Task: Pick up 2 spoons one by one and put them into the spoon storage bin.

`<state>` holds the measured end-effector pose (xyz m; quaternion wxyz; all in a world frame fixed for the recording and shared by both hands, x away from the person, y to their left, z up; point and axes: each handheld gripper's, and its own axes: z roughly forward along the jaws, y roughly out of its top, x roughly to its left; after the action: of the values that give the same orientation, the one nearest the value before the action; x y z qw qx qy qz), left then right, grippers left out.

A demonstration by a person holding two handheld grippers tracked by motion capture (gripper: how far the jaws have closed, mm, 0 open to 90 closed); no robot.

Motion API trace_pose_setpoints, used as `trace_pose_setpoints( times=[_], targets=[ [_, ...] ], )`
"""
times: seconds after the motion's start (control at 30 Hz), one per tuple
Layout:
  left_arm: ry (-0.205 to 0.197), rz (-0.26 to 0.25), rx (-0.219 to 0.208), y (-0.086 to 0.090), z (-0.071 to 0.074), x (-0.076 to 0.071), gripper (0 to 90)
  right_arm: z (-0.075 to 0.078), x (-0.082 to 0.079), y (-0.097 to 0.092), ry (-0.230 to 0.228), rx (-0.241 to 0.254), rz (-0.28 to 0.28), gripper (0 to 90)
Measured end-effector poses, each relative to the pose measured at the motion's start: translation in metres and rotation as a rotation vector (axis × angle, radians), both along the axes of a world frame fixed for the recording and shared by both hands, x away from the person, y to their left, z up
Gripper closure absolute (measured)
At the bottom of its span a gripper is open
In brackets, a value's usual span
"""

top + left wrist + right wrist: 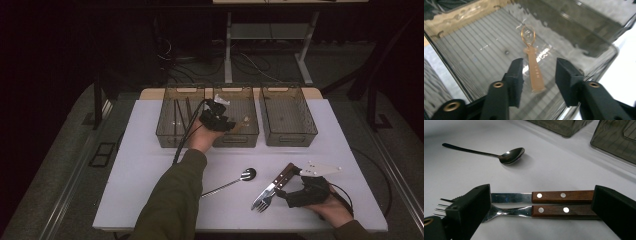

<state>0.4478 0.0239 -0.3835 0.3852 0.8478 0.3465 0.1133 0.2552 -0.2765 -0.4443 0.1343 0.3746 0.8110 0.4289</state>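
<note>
Evidently, the left claw (539, 75) is released above the binned spoon (531, 57); the right claw (541, 212) is spread, straddling knife (544, 197) and fork (524, 212).

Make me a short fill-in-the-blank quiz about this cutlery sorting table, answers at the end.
1. The copper spoon lies in the ____ of the three bins.
2. The right gripper straddles a fork and a ____.
3. The steel spoon rests on the white ____.
Missing words: middle; knife; table
</note>
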Motion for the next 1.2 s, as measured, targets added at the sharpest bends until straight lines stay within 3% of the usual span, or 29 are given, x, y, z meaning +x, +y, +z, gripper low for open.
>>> trace_pose_setpoints(
  times=[0.17,0.33,0.63,0.77,1.03,1.2],
  targets=[
    [-0.011,-0.025,-0.046,0.005,0.008,-0.012,45.4,0.0,0.0,0.0,0.0,0.001,-0.001,2.6],
    [-0.035,-0.061,-0.081,0.011,0.011,-0.033,37.2,0.0,0.001,0.0,0.003,0.0,-0.002,2.6],
    [-0.028,-0.14,-0.127,0.021,0.009,-0.065,26.3,-0.001,0.001,0.0,0.004,-0.003,-0.009,2.6],
    [-0.025,-0.163,-0.155,0.03,0.004,-0.079,23.3,-0.001,0.001,0.0,0.007,-0.005,-0.01,2.6],
    [-0.062,-0.179,-0.194,0.053,-0.012,-0.108,18.2,-0.001,0.002,0.0,0.02,-0.006,-0.008,2.6],
    [-0.08,-0.187,-0.171,0.071,-0.022,-0.127,13.6,-0.001,0.002,0.001,0.019,-0.008,-0.007,2.6]
  ],
)
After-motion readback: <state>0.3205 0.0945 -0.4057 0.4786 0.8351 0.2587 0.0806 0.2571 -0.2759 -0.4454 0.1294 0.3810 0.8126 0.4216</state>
